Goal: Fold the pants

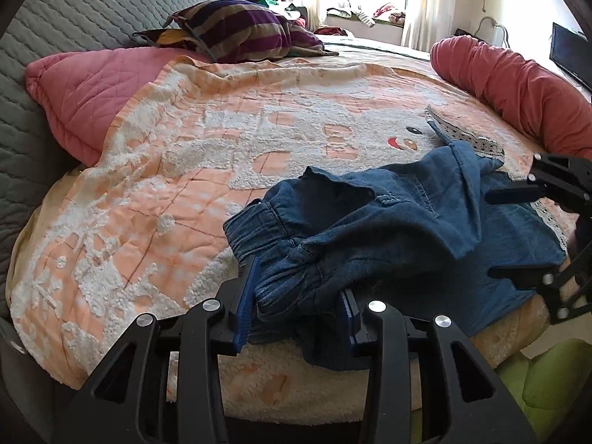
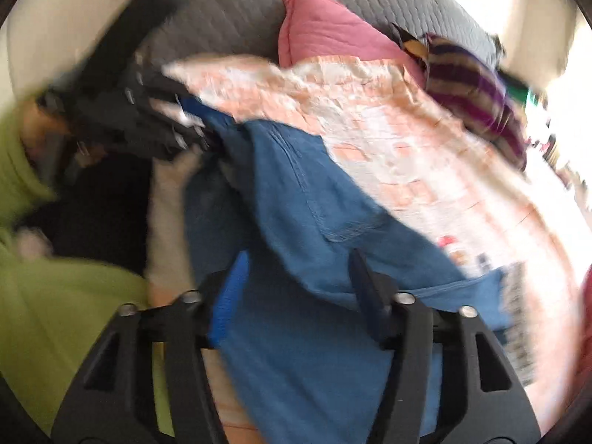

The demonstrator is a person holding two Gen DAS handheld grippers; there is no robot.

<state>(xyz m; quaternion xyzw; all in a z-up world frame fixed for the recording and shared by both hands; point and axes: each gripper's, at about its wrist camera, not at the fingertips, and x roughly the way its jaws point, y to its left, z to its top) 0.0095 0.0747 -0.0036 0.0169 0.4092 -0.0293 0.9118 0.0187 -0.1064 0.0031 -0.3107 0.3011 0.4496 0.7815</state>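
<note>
Denim pants [image 1: 388, 229] lie crumpled at 5 o'clock on the bed [image 1: 185, 170]. Left gripper [image 1: 299, 307] pinches the waistband; right gripper [image 2: 296, 288] spread around fabric. Next: flatten.

Left gripper [image 1: 298, 298]: black linkage arms, silver round screws, blue finger pads [image 1: 247, 298]. Right gripper [image 2: 296, 288]: same build. Operator's sleeve [image 2: 55, 296]: lime green.

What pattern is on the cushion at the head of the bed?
Purple and tan stripes on the cushion; clearest in the left wrist view.

pants [image 1: 388, 229] on blanket [image 1: 222, 140] at bed's near edge; pillows [image 1: 240, 29] behind; bolster [image 1: 518, 85] right
</note>
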